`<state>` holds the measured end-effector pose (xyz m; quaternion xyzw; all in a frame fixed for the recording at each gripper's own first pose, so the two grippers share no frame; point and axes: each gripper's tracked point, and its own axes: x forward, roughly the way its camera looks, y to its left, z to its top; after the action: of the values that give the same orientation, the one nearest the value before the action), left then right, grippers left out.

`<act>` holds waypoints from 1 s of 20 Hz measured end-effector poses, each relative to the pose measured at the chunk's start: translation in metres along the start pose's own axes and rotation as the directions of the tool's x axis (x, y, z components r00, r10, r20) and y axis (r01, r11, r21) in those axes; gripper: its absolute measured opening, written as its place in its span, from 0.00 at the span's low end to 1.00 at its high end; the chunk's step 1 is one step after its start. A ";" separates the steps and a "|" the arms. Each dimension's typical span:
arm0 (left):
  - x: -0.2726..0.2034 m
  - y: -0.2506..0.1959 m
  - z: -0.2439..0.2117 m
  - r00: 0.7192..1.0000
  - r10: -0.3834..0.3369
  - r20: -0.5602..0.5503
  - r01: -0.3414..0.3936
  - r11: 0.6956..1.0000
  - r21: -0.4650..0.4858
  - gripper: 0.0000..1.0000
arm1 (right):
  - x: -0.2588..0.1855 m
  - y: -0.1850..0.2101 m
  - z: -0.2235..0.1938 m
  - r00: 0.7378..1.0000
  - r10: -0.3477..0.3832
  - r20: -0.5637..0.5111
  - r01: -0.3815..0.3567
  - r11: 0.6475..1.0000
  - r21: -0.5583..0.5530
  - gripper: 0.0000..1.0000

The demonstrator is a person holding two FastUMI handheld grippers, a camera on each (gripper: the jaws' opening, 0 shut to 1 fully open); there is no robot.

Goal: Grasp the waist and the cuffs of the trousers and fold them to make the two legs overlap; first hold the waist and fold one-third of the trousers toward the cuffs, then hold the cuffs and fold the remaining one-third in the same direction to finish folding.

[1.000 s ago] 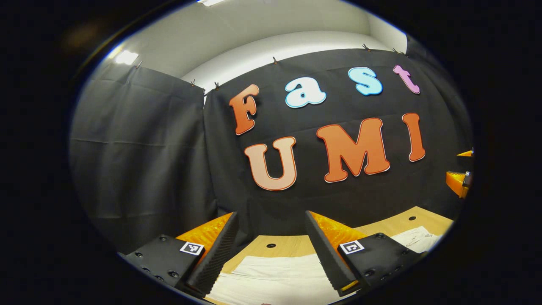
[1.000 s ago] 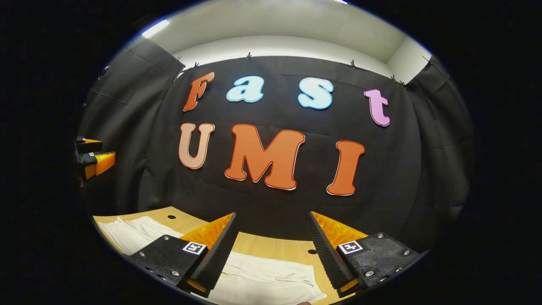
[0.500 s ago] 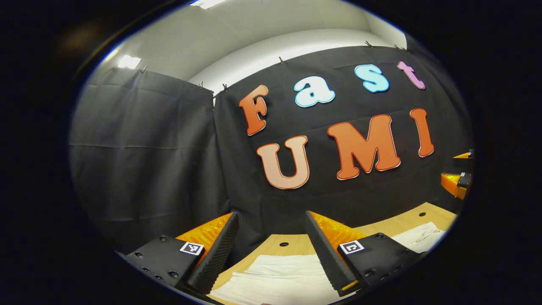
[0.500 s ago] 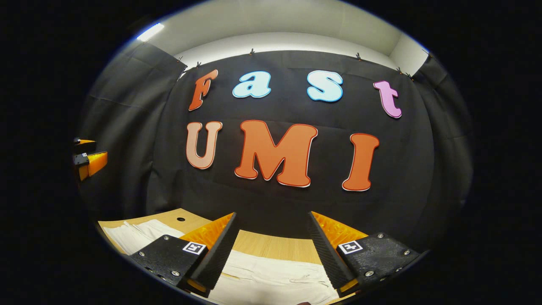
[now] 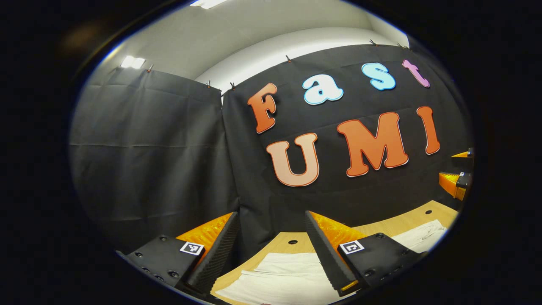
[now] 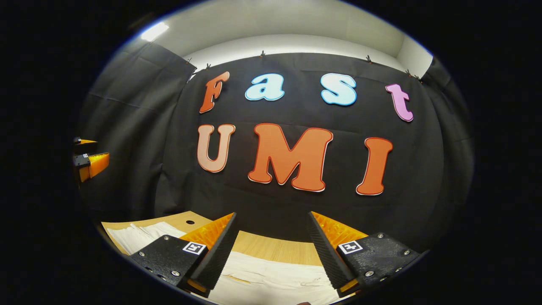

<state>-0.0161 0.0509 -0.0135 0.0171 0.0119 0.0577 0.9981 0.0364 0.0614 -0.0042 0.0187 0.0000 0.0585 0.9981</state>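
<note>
1. Left gripper view: the left gripper (image 5: 271, 250) is held above a wooden table (image 5: 406, 218), its 2 fingers spread wide with nothing between them.
2. The white trousers (image 5: 279, 277) lie flat on the table below and just ahead of the fingers, not touching them. Their cloth fills the gap between the fingers and runs off to the right, where a creased part shows past the right finger.
3. A small round hole (image 5: 292, 242) in the table sits just beyond the trousers' far edge, ahead of the gap.
4. The right gripper (image 5: 459, 171) shows at the far right edge, well apart, raised over the table; its fingers stand apart.
5. Right gripper view: the right gripper (image 6: 271, 250) hovers over the table (image 6: 275, 250), its 2 fingers wide apart and empty.
6. The trousers (image 6: 271, 281) lie below the fingers, with puckered cloth in the gap, and stretch away to the left past the left finger.
7. The left gripper (image 6: 89, 159) shows at the far left edge, well apart and above the table.
</note>
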 end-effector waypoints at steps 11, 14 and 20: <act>0.024 0.006 -0.086 0.969 0.000 -0.247 -0.021 0.996 -0.083 1.00 | -0.010 -0.036 -0.058 0.981 -0.039 -0.190 0.048 0.998 0.045 0.98; 0.015 0.021 -0.136 0.931 0.016 -0.364 -0.068 0.989 -0.130 1.00 | -0.014 -0.055 -0.089 0.952 -0.061 -0.300 0.084 0.994 0.066 0.98; 0.001 0.061 -0.249 0.785 0.060 -0.617 -0.212 0.961 -0.177 1.00 | -0.019 -0.072 -0.152 0.856 -0.054 -0.514 0.132 0.984 0.117 0.99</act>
<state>-0.0281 0.1193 -0.2599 -0.1204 0.3226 0.1334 0.9293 0.0257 -0.0064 -0.1585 0.0766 0.2685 0.0129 0.9602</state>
